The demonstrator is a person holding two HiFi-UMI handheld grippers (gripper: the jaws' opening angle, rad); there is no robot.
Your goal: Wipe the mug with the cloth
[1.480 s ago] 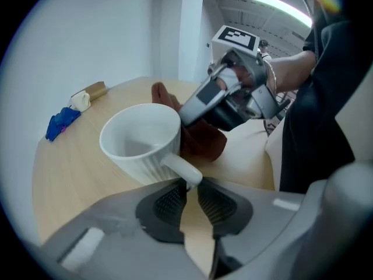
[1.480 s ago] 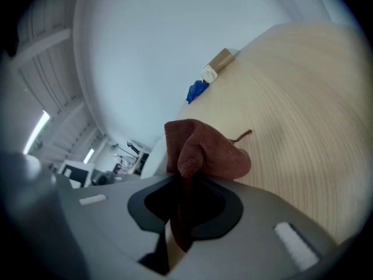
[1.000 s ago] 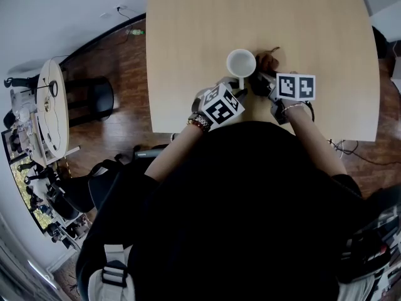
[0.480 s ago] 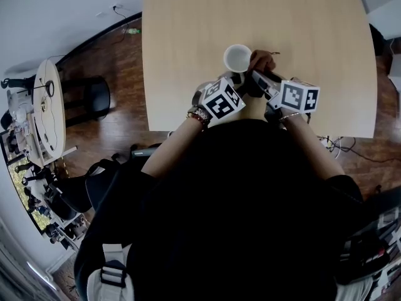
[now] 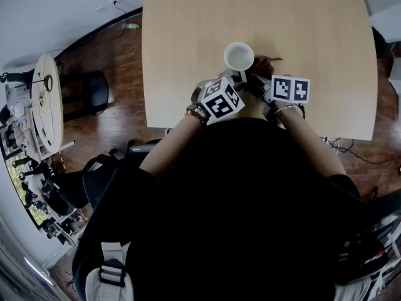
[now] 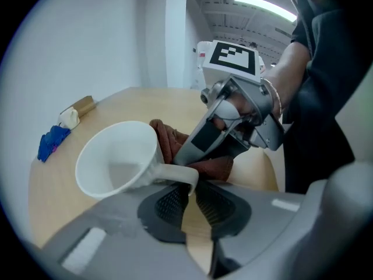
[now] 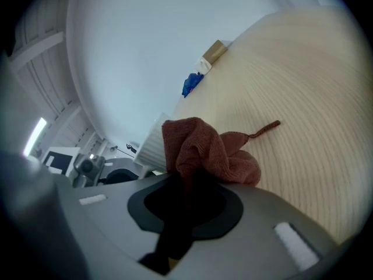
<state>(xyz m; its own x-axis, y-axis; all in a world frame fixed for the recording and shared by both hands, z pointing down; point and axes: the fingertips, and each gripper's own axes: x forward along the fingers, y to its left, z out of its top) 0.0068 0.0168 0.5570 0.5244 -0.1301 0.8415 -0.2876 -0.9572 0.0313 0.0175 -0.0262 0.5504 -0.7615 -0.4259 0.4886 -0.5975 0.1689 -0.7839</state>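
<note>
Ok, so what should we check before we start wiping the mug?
1. Right gripper shut on the reddish-brown cloth: ok.
2. Left gripper holding the white mug by its handle: ok. Its jaws have just been closing, and the handle sits between them.
3. Cloth right beside the mug's wall: ok.
4. Mug empty inside: ok, only white shows.
5. Mug resting on the table: cannot tell.
</note>
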